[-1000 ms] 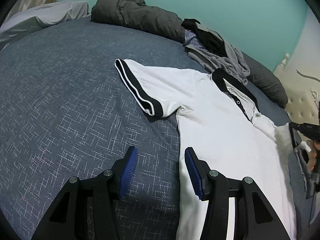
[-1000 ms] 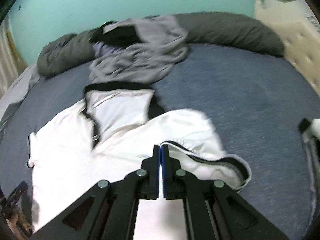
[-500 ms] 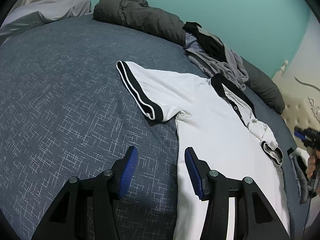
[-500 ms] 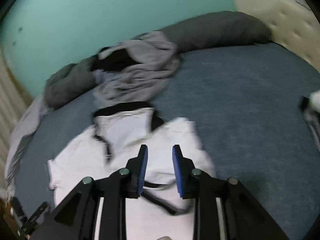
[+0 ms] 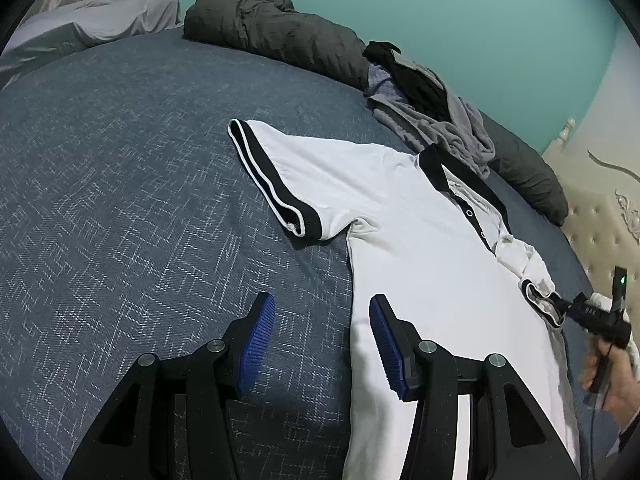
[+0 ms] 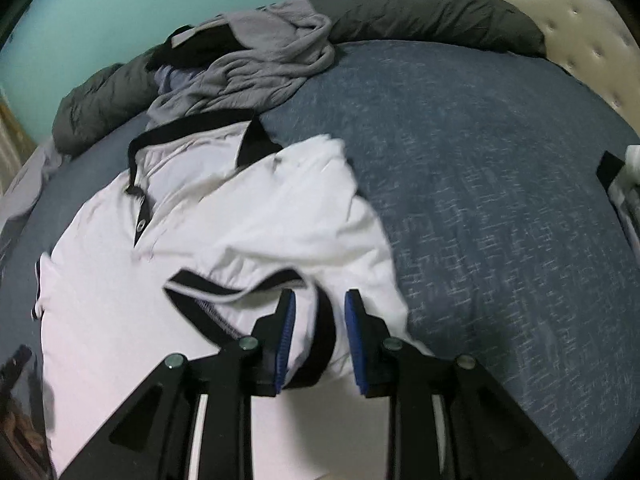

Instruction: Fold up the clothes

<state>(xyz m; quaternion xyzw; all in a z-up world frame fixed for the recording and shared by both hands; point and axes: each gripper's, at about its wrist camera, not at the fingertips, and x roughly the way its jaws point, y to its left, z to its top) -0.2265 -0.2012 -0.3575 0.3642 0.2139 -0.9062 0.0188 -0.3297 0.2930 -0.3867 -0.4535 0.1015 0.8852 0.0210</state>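
**One sleeve folded in, the other still spread**

A white polo shirt (image 5: 420, 240) with black trim lies face up on the blue bedspread (image 5: 120, 200), its collar toward the far pile of grey clothes (image 6: 260, 64) and the dark duvet (image 5: 272, 28) along the teal wall. The right gripper (image 6: 320, 336) hovers just above the shirt's right sleeve cuff (image 6: 240, 292), which is turned in over the chest; its fingers stand apart, gripping nothing, with a band of the black cuff showing between them. The left gripper (image 5: 322, 344) hangs near the shirt's left side seam, fingers wide open and empty, one over the bedspread and one over the white cloth. The left sleeve (image 5: 280, 184) lies flat, out to the left.

The worry, to my eye, is that folded-in sleeve. It sits rumpled and loosely bunched, not pressed flat, and the cuff stands up a little. If the right gripper brushes it while moving, the sleeve could flop back outward or drag the shoulder askew. The soft bedspread may also let the shirt slide when the left sleeve is pulled over, leaving the fold lopsided.
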